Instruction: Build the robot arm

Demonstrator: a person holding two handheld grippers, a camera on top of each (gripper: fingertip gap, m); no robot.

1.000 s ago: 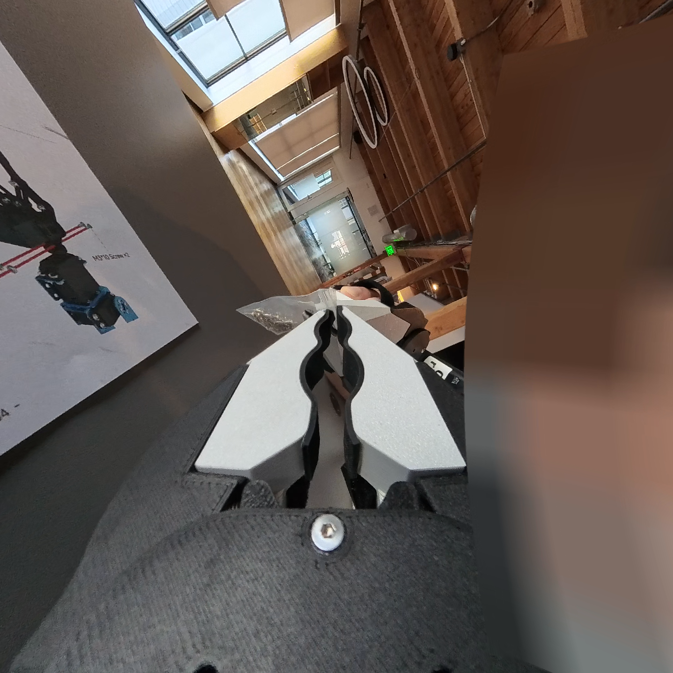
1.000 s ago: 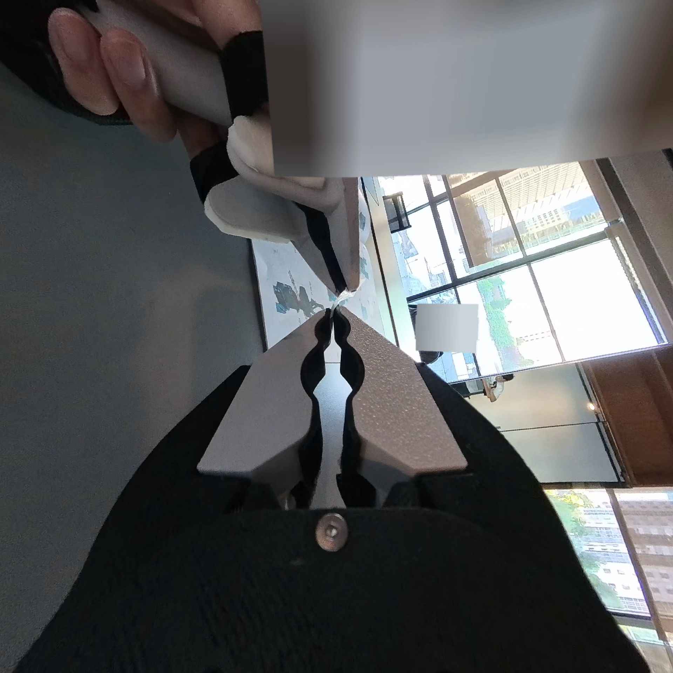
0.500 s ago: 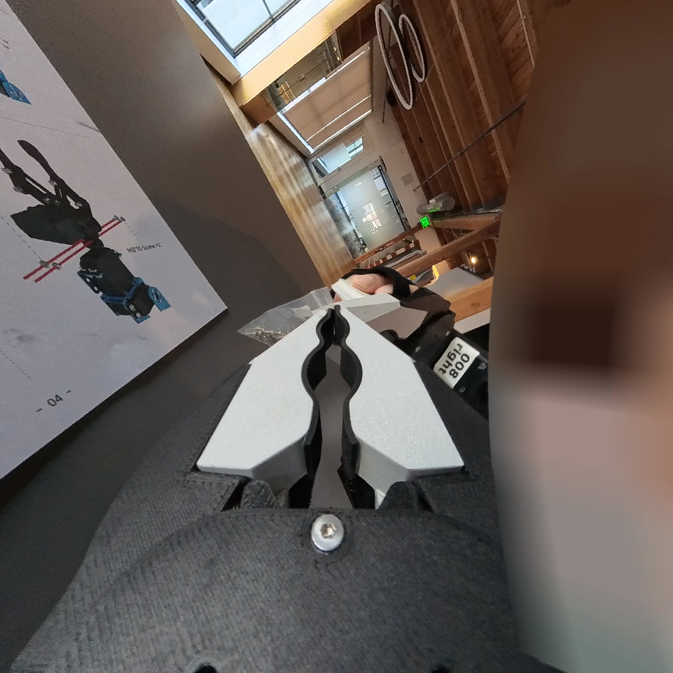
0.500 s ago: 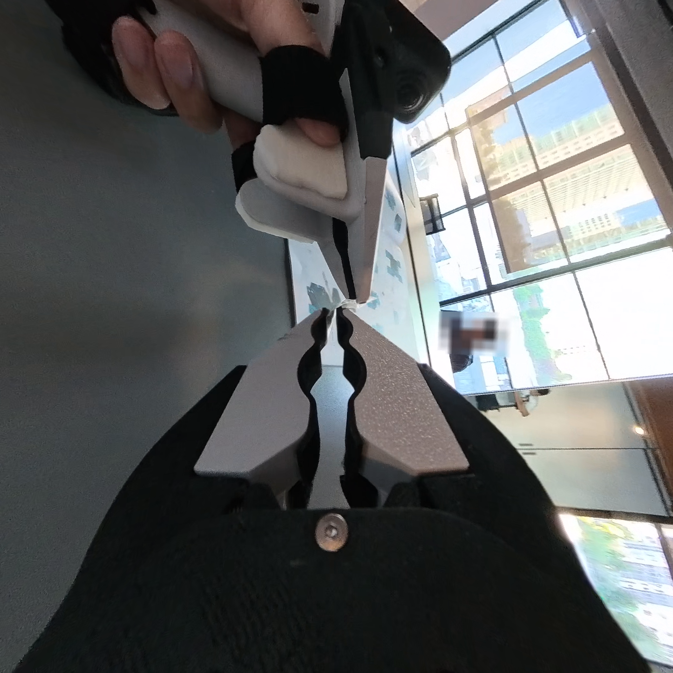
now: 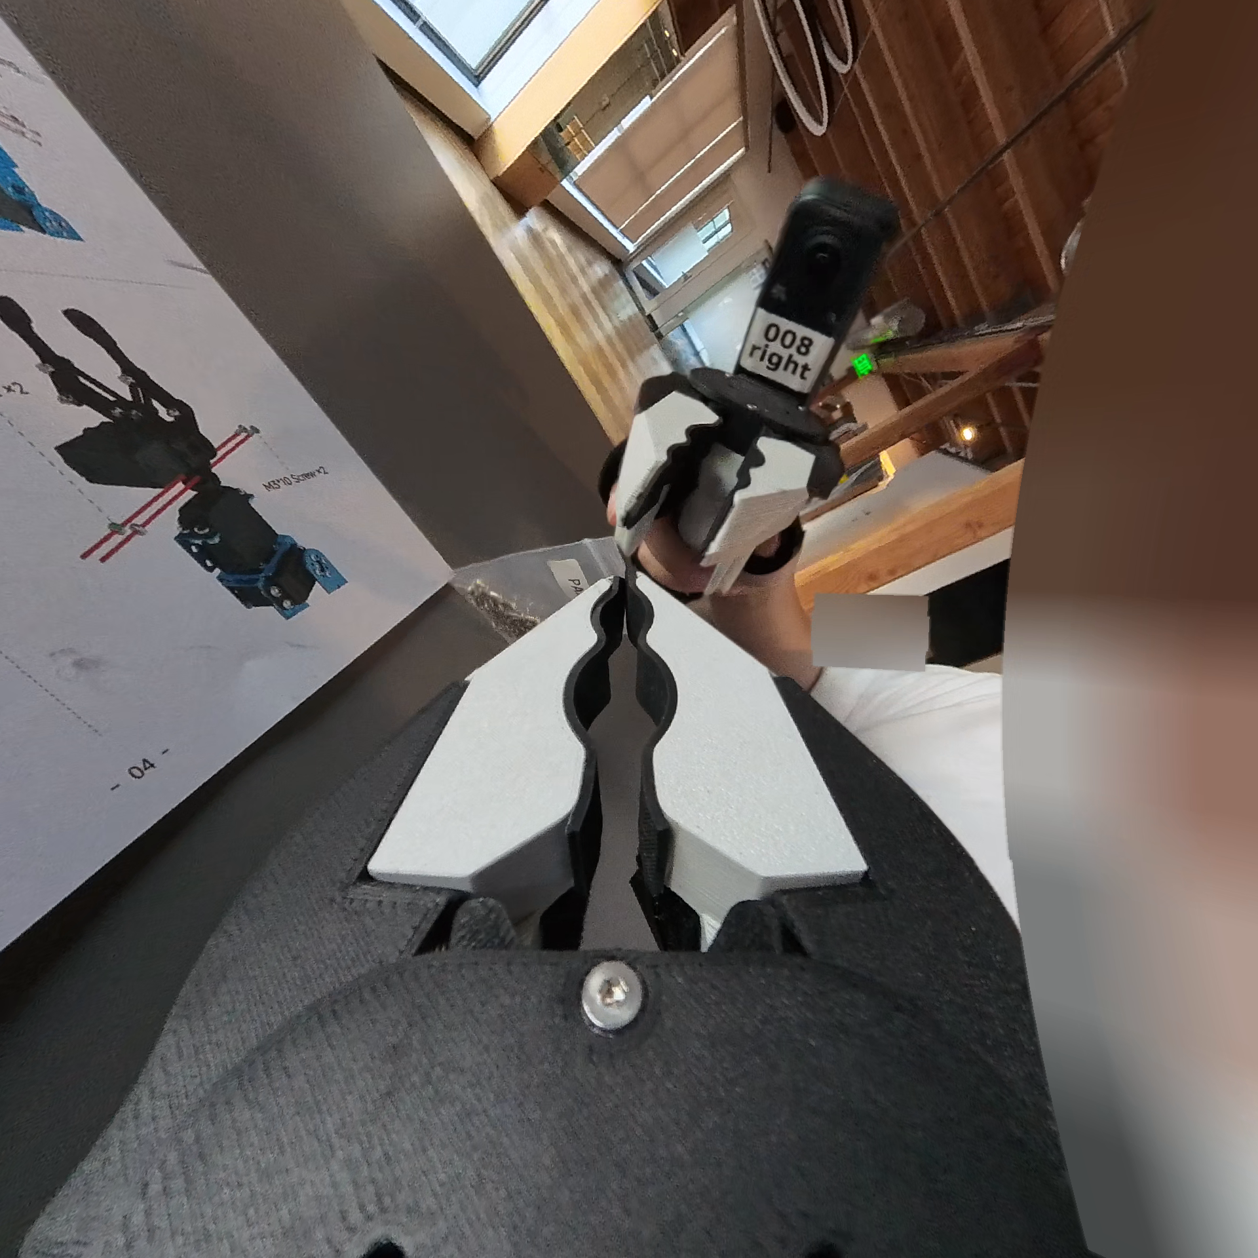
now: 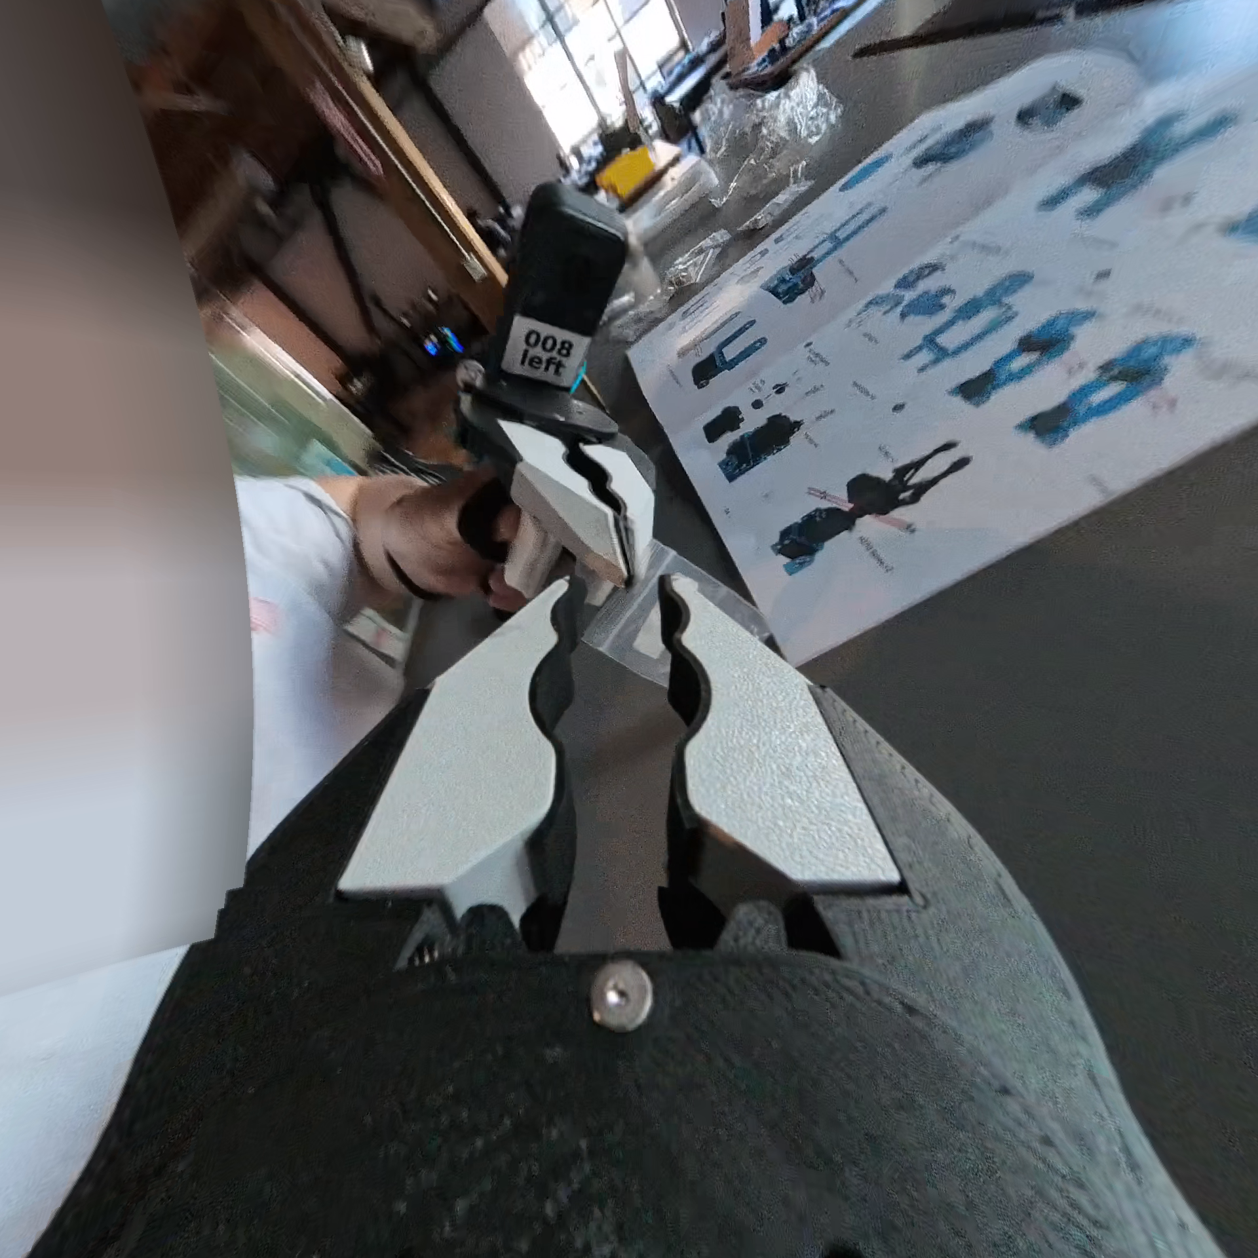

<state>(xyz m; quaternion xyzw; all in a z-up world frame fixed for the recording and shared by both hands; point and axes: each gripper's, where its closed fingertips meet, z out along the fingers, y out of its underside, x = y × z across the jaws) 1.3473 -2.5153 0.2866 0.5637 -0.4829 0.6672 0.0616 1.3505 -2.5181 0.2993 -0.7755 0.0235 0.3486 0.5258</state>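
Note:
My left gripper (image 5: pixel 625 587) is shut on the edge of a clear plastic bag of small screws (image 5: pixel 521 585), held above a dark table. My right gripper (image 6: pixel 614 585) is open, and the bag (image 6: pixel 653 630) shows between its spread fingers without being pinched. In the left wrist view the right gripper (image 5: pixel 670 561) is open just beyond my left tips, in a person's hand. In the right wrist view the left gripper (image 6: pixel 621 572) is closed at the bag's top corner, close to my right gripper's left fingertip.
A large white instruction sheet with blue and black part drawings (image 5: pixel 170 476) lies on the dark table (image 6: pixel 1055 681); it also shows in the right wrist view (image 6: pixel 953 327). Crumpled clear plastic bags (image 6: pixel 762 136) lie farther back. A white sleeve (image 5: pixel 905 735) is close on the right. Less than 4 cm separates the two grippers' tips.
My right gripper has opened and let go of the bag. Both views have swung down from the ceiling and windows toward the table. The left gripper stays shut on the bag.

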